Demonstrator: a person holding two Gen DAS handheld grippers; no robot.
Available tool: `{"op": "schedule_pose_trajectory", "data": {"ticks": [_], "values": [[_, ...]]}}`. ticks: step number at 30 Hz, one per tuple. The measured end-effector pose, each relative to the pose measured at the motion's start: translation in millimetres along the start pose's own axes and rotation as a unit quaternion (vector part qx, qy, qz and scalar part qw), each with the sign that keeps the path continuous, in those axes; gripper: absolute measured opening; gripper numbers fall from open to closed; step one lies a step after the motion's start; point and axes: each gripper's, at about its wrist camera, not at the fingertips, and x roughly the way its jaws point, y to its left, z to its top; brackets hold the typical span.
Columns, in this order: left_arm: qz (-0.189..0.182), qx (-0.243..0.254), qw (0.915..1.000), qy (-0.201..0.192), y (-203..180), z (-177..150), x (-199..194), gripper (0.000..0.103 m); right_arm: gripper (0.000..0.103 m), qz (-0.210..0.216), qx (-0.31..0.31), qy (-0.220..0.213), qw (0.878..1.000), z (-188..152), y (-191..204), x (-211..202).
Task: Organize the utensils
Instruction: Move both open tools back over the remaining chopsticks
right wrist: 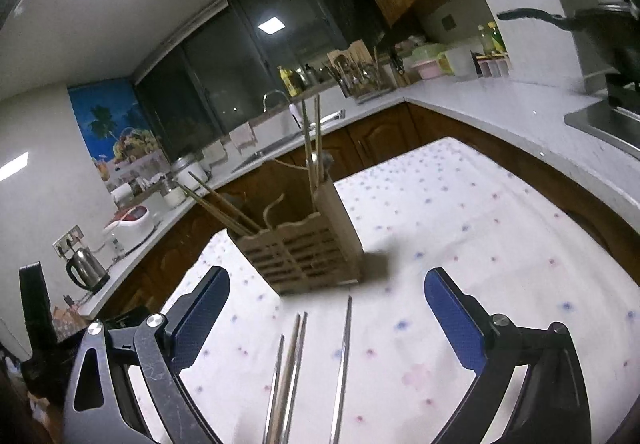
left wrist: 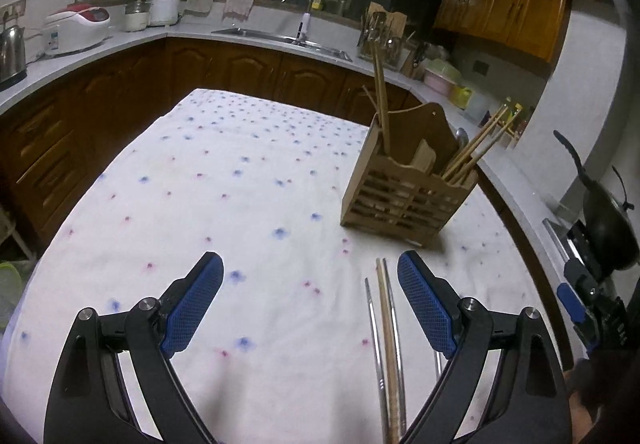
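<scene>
Left wrist view: the left gripper [left wrist: 310, 276] hangs wide open over the flowered cloth [left wrist: 224, 179] on the desk, gripping nothing. Loose chopsticks [left wrist: 386, 344] lie just inside its right finger. The wooden utensil holder [left wrist: 408, 183] stands ahead.

Right wrist view: the right gripper [right wrist: 326, 290] is also open and empty; chopsticks [right wrist: 296, 364] lie between its fingers, the holder [right wrist: 304, 248] just beyond.

A white cloth [left wrist: 240, 203] with blue and red flower dots covers the table. A kettle [right wrist: 86, 270] and rice cooker [left wrist: 78, 23] stand on the worktop [left wrist: 132, 39].
</scene>
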Motion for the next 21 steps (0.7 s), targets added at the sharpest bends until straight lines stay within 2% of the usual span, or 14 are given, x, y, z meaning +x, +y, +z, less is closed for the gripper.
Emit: {"op": "schedule_pose_trajectory", "data": {"ticks": [10,21], "values": [[0.008,0.017,0.9998,0.012,-4.2,-8.4,1.3,0.091,0.099,-0.006,0.004,0.001,1.0,-3.3,-6.1,-9.2],[0.018,0.044,0.9973,0.056,-15.6,-25.7,26.3,0.091,0.099,-0.014,-0.01,0.029,0.999,-10.4,-4.5,1.6]]}}
